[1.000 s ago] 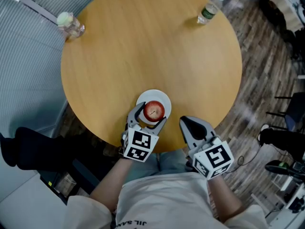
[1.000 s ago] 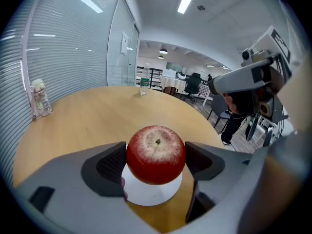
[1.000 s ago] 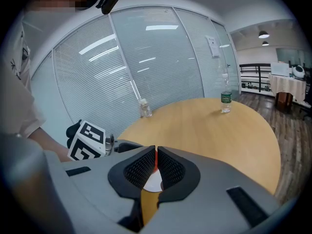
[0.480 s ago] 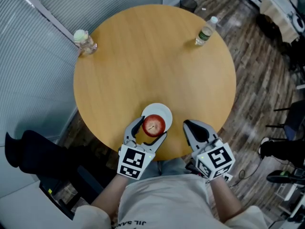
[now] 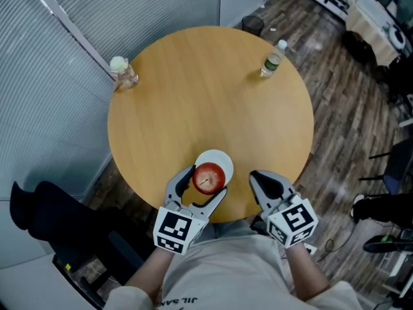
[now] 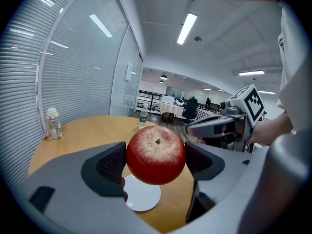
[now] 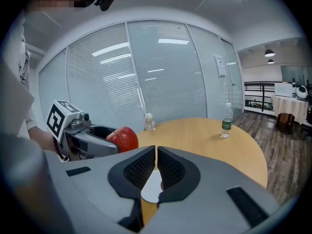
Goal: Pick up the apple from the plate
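Far left on the round wooden table (image 5: 193,89): a small clear bottle (image 5: 122,73), label unreadable. Near the table's front edge, the left gripper (image 5: 202,187) pinches the apple (image 5: 208,177) between its dark pads. The fruit is red, with a pale speckled crown around a short stem, and is held just above the white plate (image 5: 221,158). The shirt print below partly reads "JIL". The right gripper (image 5: 258,177), jaws pressed together and empty, is beside the plate. Far right: a green-labelled water bottle (image 5: 273,58).
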